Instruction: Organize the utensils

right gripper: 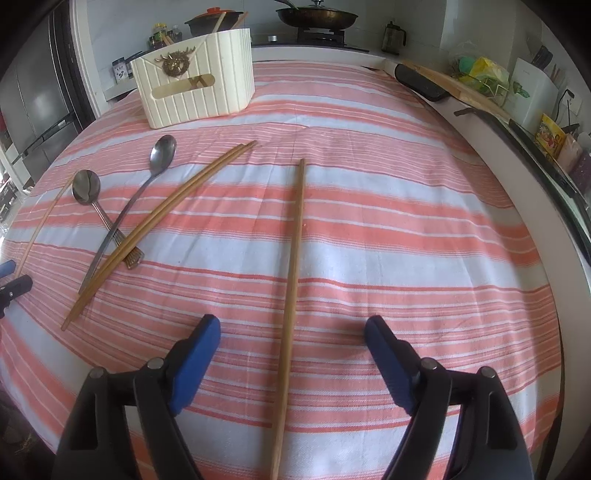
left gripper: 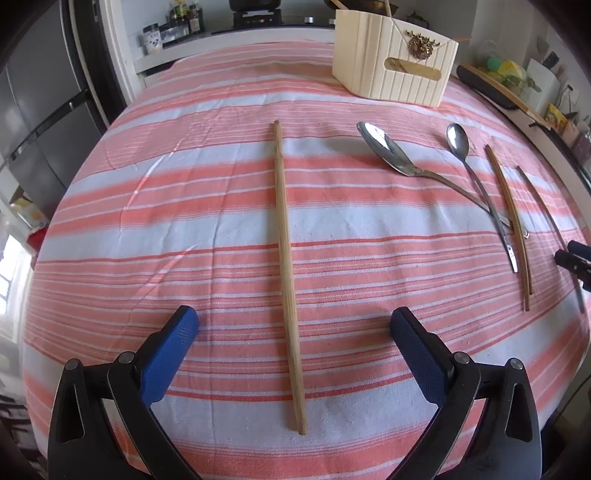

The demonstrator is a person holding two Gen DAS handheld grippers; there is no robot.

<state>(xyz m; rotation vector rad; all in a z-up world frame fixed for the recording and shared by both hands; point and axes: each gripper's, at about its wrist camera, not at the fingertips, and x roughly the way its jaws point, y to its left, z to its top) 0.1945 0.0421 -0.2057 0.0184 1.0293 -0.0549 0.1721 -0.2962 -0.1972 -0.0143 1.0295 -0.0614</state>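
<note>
My left gripper (left gripper: pixel 294 316) is open, its blue pads wide apart over the striped cloth. A single wooden chopstick (left gripper: pixel 286 258) lies on the cloth between them, untouched. My right gripper (right gripper: pixel 292 322) is open too, and another single chopstick (right gripper: pixel 293 266) lies between its pads, clear of both. Between the two grippers lie a large spoon (left gripper: pixel 388 149), a slimmer long spoon (left gripper: pixel 458 138) crossing its handle, and a chopstick pair (left gripper: pixel 508 221). The same spoons (right gripper: pixel 162 151) (right gripper: pixel 86 186) and pair (right gripper: pixel 162 229) show at left in the right wrist view.
A cream ribbed utensil holder (left gripper: pixel 391 62) (right gripper: pixel 195 88) stands at the far side of the table with sticks in it. Behind it is a counter with a stove, a pan (right gripper: pixel 317 16) and jars. A cutting board and clutter line the right edge.
</note>
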